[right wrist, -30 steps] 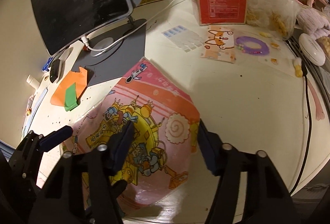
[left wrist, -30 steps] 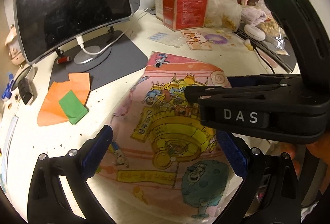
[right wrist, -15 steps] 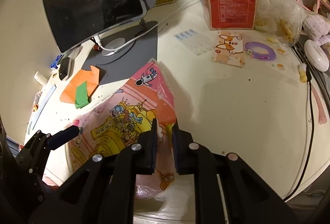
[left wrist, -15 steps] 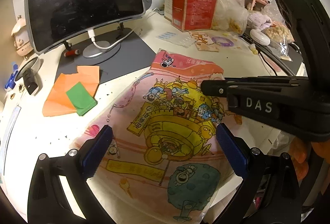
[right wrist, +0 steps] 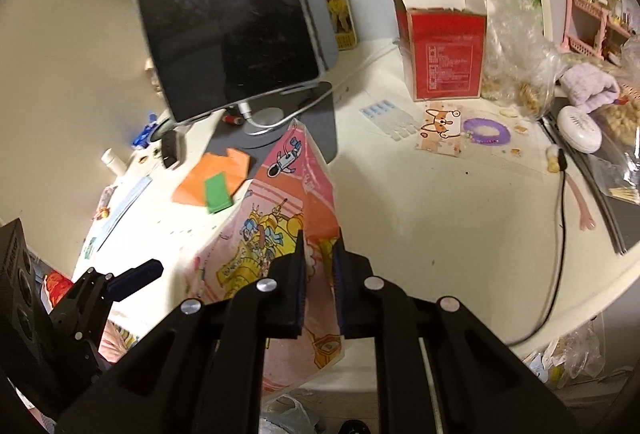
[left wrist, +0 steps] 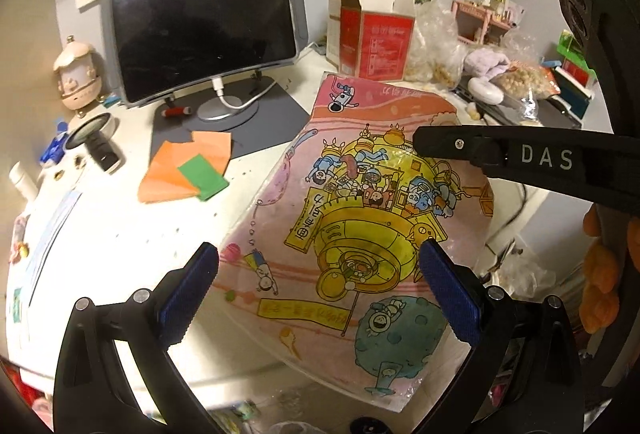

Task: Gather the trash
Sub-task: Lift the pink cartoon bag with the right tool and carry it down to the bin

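Observation:
A pink plastic bag (left wrist: 360, 194) printed with yellow cartoon figures is lifted and tilted over the desk's front edge. In the right wrist view my right gripper (right wrist: 320, 239) is shut on the near edge of that bag (right wrist: 288, 202), which folds into a ridge between the pads. The same gripper shows in the left wrist view as a black arm (left wrist: 424, 142) across the bag. My left gripper (left wrist: 316, 262) stands open just below, its blue pads (left wrist: 188, 294) wide apart on either side of the bag and not pressing it. One left finger (right wrist: 136, 274) appears at lower left.
A dark tablet on a stand (right wrist: 228, 14) sits on a grey mat (left wrist: 240, 130). Orange and green paper (right wrist: 216, 186) lies left of the bag. An open red box (right wrist: 444, 54), corgi card (right wrist: 440, 126), purple ring (right wrist: 488, 132), snack bags (right wrist: 516, 62) and a black cable (right wrist: 560, 234) fill the right side.
The right gripper's jaws closed on the bag's edge and lifted it off the desk. Both grippers rose and pulled back toward the front edge; the left stayed open.

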The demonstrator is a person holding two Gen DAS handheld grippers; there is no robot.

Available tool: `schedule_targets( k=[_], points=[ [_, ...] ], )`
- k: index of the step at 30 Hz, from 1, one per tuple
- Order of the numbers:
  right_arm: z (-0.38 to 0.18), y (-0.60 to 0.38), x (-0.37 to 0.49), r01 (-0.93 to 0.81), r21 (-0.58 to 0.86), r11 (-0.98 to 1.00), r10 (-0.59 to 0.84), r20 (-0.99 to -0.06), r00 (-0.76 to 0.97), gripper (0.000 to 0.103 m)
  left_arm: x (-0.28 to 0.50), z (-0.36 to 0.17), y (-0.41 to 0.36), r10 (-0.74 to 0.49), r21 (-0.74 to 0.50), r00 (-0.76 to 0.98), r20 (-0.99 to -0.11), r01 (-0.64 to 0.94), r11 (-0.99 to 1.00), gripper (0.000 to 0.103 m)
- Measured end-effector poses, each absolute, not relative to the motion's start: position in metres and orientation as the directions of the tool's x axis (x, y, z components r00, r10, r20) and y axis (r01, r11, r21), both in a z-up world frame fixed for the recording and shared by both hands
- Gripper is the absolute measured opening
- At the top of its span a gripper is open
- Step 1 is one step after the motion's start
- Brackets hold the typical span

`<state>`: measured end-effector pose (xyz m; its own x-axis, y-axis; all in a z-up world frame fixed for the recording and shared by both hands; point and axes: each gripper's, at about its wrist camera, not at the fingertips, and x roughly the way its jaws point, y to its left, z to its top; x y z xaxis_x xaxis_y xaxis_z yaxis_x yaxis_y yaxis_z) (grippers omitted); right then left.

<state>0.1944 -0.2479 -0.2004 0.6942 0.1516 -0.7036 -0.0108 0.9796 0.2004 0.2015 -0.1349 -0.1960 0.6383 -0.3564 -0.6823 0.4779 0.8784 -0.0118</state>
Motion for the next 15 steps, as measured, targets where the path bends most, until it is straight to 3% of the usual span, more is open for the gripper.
schedule_targets(
  k=[15],
  points=[
    [-0.176, -0.157, 0.102, -0.093, 0.195, 0.976, 0.201, -0.660, 0.724, 0.013, 0.101, -0.175, -0.034, -0.316, -0.007, 0.689, -0.653, 0.412, 0.911, 0.097]
  ],
)
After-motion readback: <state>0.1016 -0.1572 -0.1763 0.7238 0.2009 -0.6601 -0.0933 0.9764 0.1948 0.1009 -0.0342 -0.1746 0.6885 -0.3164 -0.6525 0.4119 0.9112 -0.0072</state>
